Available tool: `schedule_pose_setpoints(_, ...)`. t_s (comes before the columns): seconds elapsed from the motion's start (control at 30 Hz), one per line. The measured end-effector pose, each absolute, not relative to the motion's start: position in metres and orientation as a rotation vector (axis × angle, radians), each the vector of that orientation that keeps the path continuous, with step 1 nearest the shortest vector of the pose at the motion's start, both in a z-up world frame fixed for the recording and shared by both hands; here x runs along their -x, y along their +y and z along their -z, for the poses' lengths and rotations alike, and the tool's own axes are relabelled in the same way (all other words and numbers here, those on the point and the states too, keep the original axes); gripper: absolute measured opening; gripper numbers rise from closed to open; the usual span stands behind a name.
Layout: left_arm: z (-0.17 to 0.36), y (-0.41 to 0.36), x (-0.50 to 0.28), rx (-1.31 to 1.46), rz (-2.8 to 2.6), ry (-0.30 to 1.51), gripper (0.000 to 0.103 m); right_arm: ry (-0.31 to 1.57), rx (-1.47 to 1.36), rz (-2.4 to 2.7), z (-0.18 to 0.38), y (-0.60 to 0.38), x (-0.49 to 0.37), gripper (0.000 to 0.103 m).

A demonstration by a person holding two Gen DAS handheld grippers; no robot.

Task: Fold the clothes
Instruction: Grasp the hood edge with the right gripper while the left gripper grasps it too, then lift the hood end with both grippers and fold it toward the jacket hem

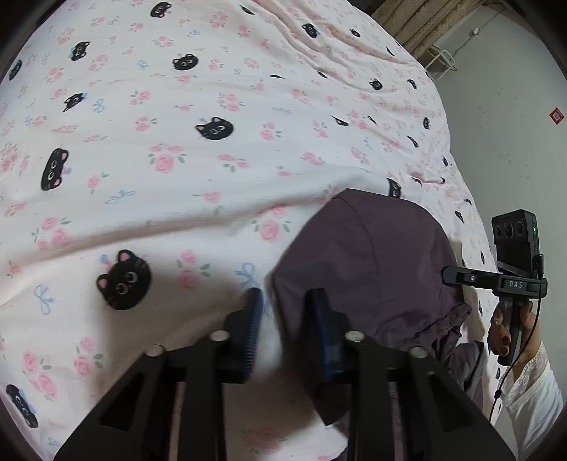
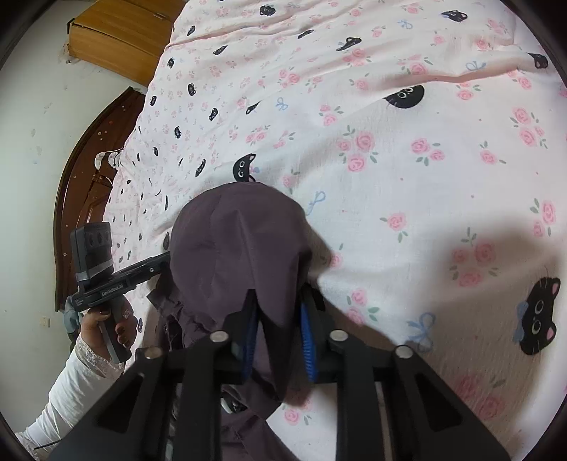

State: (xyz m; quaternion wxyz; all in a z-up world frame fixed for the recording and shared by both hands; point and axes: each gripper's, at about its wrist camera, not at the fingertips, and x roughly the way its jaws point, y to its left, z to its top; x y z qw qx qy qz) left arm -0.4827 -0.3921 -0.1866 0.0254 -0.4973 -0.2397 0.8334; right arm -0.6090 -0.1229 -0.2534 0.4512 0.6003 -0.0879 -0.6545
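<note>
A dark purple garment [image 1: 372, 255] lies bunched in a dome on the pink cat-and-rose bedsheet [image 1: 177, 142]. My left gripper [image 1: 286, 312] is open. The garment's left edge runs between its blue-padded fingers, and a strip of sheet shows beside the left finger. In the right wrist view the garment [image 2: 241, 241] drapes toward me and hangs between the fingers of my right gripper [image 2: 278, 315]. Those jaws stand parted, with cloth spanning the gap. Each view shows the other gripper, held in a hand, with its tip at the garment's side: the right gripper [image 1: 460, 278] and the left gripper [image 2: 149, 267].
The bedsheet [image 2: 407, 159] stretches wide ahead of both grippers. A dark wooden bed frame [image 2: 81, 170] and a wooden cabinet [image 2: 120, 32] stand to the left in the right wrist view. A pale wall [image 1: 503, 142] borders the bed. White lace sleeves [image 2: 81, 368] show near the edges.
</note>
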Motion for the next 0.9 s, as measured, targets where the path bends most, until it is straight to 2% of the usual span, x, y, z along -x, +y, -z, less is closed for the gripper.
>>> schedule_pose_setpoints(0.2, 0.178, -0.389, 0.48, 1.518, -2.589, -0.732, 0.005, -0.206, -1.454, 1.619, 0.244, -0.124, 0.605, 0.005)
schedule_pose_setpoints(0.63, 0.129, -0.373, 0.449, 1.358, -2.695, -0.616, 0.003, -0.139, -1.337, 1.668, 0.197, -0.116, 0.578, 0.003)
schedule_pose_setpoints(0.9, 0.1, -0.353, 0.413, 1.226, -2.747, -0.503, 0.003, -0.027, -1.205, 1.721, 0.159, -0.108, 0.541, 0.003)
